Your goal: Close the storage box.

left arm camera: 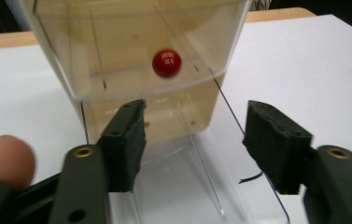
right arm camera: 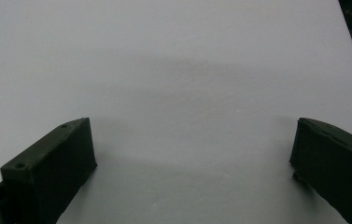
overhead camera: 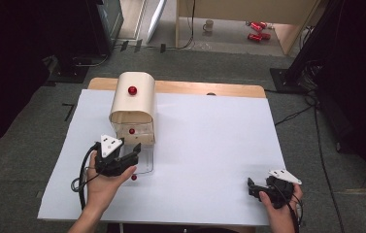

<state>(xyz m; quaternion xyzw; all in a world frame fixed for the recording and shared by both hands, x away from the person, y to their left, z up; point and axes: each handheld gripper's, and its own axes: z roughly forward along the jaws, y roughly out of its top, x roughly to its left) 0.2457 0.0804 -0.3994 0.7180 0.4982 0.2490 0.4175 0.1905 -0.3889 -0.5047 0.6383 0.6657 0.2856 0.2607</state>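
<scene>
The left gripper [overhead camera: 131,156], its jaws spread and holding nothing, sits just in front of the bread box [overhead camera: 132,107], probably lined up to take the clear door's red knob [left arm camera: 166,63]. Far right of the box, the right gripper [overhead camera: 258,188] rests idle on the white table sheet [overhead camera: 209,141], jaws also spread and empty.

left gripper [overhead camera: 134,151], right gripper [overhead camera: 252,187]: black jaws, brass screw holes, grey three-cornered plates, black cables.

I am holding my left gripper [left arm camera: 194,144] wide open before a clear box [left arm camera: 136,51] with a red ball [left arm camera: 166,63].
</scene>
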